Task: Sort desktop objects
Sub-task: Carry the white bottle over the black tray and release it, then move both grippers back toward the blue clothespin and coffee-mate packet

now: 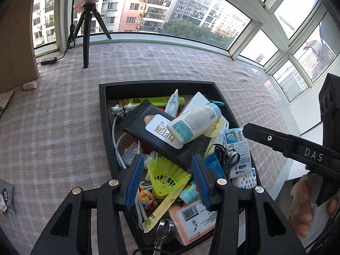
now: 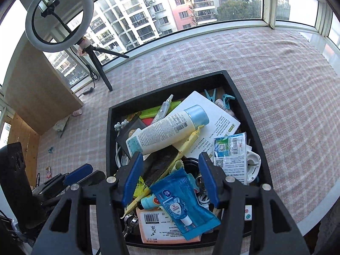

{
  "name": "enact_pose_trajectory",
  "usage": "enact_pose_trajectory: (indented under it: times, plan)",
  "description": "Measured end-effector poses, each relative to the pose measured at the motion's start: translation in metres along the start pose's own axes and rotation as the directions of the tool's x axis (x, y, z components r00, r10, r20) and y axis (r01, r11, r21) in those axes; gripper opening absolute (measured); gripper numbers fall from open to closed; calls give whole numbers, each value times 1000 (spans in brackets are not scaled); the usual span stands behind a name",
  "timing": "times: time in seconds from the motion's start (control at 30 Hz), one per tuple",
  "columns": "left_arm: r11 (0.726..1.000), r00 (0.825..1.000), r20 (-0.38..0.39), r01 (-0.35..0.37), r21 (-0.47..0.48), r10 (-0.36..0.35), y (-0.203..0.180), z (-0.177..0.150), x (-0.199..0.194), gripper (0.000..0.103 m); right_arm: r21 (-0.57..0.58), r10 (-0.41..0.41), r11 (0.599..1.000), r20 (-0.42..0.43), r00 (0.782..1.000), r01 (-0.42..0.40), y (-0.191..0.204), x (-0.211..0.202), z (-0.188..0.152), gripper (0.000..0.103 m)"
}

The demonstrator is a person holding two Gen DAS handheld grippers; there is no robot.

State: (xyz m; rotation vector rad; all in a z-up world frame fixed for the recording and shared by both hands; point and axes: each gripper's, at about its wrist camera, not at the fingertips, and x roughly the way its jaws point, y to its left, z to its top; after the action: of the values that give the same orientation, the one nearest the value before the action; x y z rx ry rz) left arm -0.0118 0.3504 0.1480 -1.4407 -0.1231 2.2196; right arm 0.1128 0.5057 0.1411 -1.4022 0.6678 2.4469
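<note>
Over black tray (image 1: 102,110) heaped with clutter on checked tabletop (image 1: 63,116): both tools spread apart, holding nothing. Step: choosing first item. Left tool (image 1: 167,180) straddles yellow shuttlecock (image 1: 167,175); right tool (image 2: 170,180) over blue sachet (image 2: 182,204). Next: descend, clamp one piece without snagging neighbours.

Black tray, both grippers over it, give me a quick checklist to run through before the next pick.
1. Left gripper empty: ok, jaws apart around the yellow shuttlecock, pads not pressing it.
2. Right gripper empty: ok, jaws open above the blue packet.
3. Top item free to lift: ok, the white bottle lies across the pile with nothing on it.
4. Black tray flat on the checked cloth: ok.
5. Grippers apart from each other: ok, the right one sits off to the side in the left wrist view.
6. Sorting destination visible: cannot tell.
</note>
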Motion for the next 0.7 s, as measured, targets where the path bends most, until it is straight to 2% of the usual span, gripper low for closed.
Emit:
enact_pose_trajectory:
  times: [0.23, 0.4, 0.7]
  plan:
    - [994, 995, 8, -96, -58, 96, 60, -18, -21, 45, -88, -10, 996, 28, 1000, 12, 36, 6, -17, 53]
    - [980, 988, -2, -152, -125, 153, 118, -34, -39, 45, -122, 27, 992, 27, 999, -24, 68, 15, -30, 53]
    - [925, 961, -18, -269, -267, 275, 239, -70, -85, 45, -223, 76, 972, -20, 997, -79, 147, 43, -50, 53]
